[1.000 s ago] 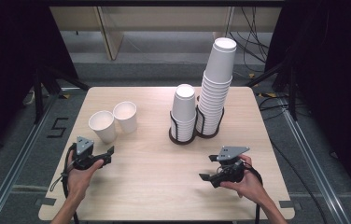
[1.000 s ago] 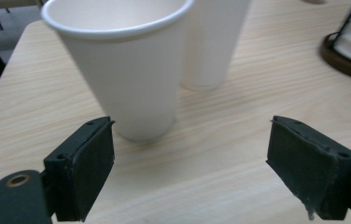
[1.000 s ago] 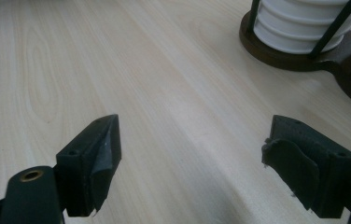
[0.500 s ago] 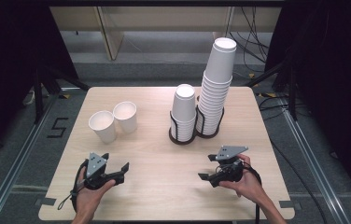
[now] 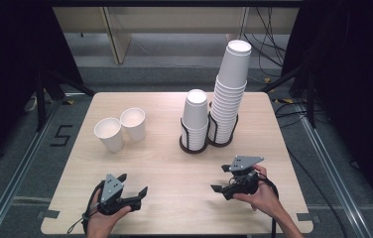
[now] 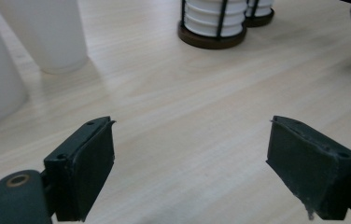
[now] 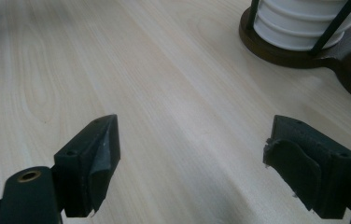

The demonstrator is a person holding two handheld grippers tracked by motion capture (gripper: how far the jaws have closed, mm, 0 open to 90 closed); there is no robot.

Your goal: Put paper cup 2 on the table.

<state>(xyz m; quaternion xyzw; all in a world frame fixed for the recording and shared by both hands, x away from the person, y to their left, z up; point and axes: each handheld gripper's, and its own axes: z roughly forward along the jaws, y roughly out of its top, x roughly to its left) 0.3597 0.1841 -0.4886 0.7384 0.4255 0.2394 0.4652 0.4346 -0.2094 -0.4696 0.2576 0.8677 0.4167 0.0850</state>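
Left claw (image 5: 132,184) moved nearer, well short of loose cups (image 5: 120,130).

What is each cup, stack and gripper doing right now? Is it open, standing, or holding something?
Left gripper: open, holding nothing.
Right gripper: open, holding nothing.
Front loose cup: upright, mouth up.
Back loose cup: upright, mouth up.
Short stack: upside down, in its wire holder.
Tall stack: upside down, in its holder.

Bright table (image 5: 164,163), dark surrounds, soft shadows (near cups (image 6: 5,60) blurred)
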